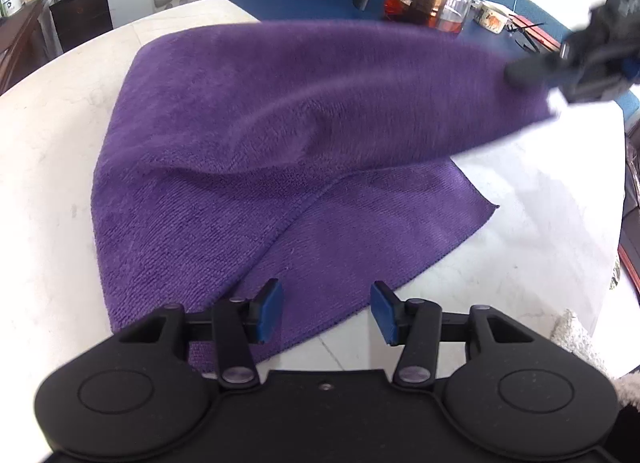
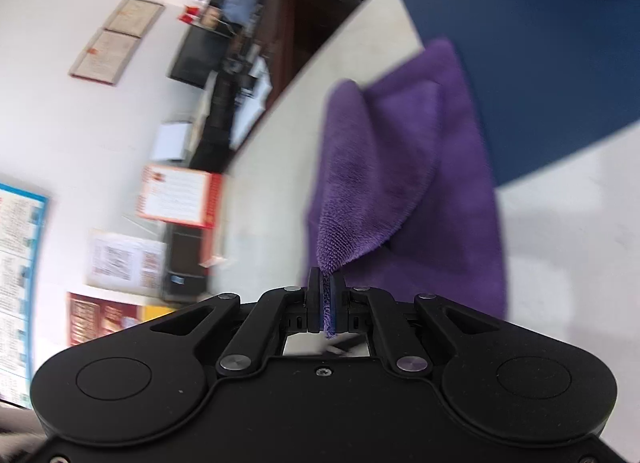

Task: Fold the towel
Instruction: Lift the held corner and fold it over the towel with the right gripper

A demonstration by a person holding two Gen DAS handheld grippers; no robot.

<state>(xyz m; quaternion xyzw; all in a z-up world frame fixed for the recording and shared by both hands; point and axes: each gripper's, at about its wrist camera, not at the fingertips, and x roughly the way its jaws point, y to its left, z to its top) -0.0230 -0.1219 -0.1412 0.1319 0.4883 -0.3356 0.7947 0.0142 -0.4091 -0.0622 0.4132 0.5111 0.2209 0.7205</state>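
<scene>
Right tool (image 2: 326,301): pinching one corner of the purple towel (image 1: 240,135), lifted at 2 o'clock.
Left tool (image 1: 326,313): spread, empty, over the near hem at 6 o'clock.
Fold direction: probably toward 9 o'clock across the table (image 1: 52,151).

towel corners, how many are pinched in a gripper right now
1. The right gripper is shut on one corner of the purple towel, lifted off the table. The left gripper hangs open above the near edge, holding nothing.

The left tongs (image 1: 326,313) point steeply down over the near edge of the towel (image 1: 248,167), jaws apart, with nothing between the blue pads (image 1: 270,313). The right tongs (image 2: 326,305) are clamped tight on a lifted corner of the towel, raised off the table (image 1: 52,151).
</scene>
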